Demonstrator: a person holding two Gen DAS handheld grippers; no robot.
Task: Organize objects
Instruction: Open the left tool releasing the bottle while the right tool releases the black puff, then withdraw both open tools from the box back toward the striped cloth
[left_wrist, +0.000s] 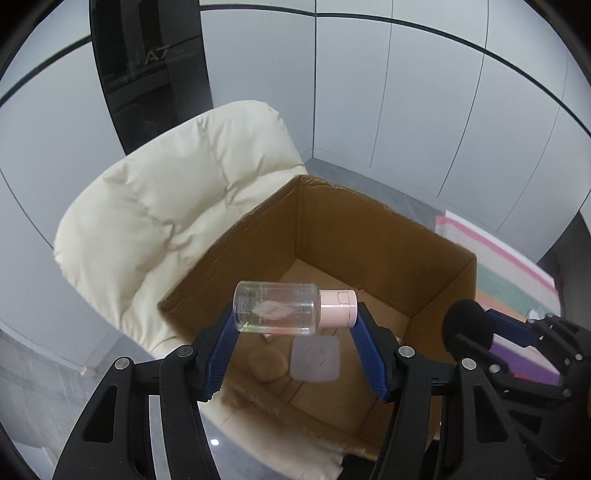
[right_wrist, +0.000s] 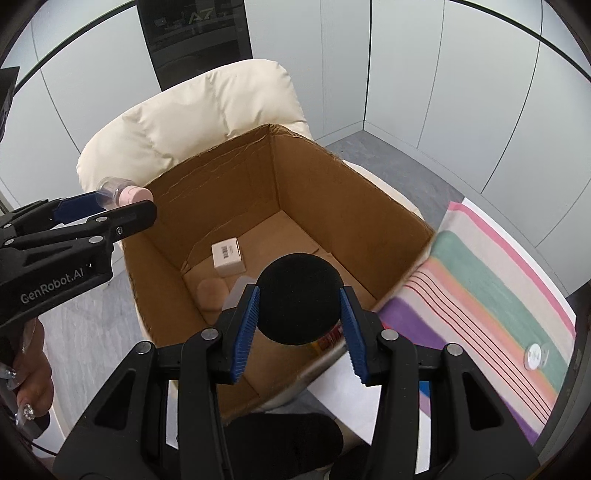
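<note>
My left gripper (left_wrist: 295, 314) is shut on a clear bottle (left_wrist: 275, 308) with a pink cap (left_wrist: 338, 308). The bottle lies sideways between the blue fingertips, over the near left part of an open cardboard box (left_wrist: 369, 229). My right gripper (right_wrist: 300, 295) is shut on a black foam ball (right_wrist: 299, 299), held above the box's (right_wrist: 332, 192) near right side. In the right wrist view the left gripper (right_wrist: 122, 206) comes in from the left at the box rim with the bottle (right_wrist: 110, 192). In the left wrist view the right gripper (left_wrist: 480, 328) and the ball (left_wrist: 467, 325) sit at the right.
On the box floor lie a small white carton (right_wrist: 226, 256), a round tan pad (right_wrist: 212, 291) and a translucent square lid (left_wrist: 316, 360). The box rests on a cream padded chair (left_wrist: 166, 206). A striped cloth (right_wrist: 498, 295) with a small white disc (right_wrist: 533, 356) lies right. A hand (right_wrist: 33, 369) shows lower left.
</note>
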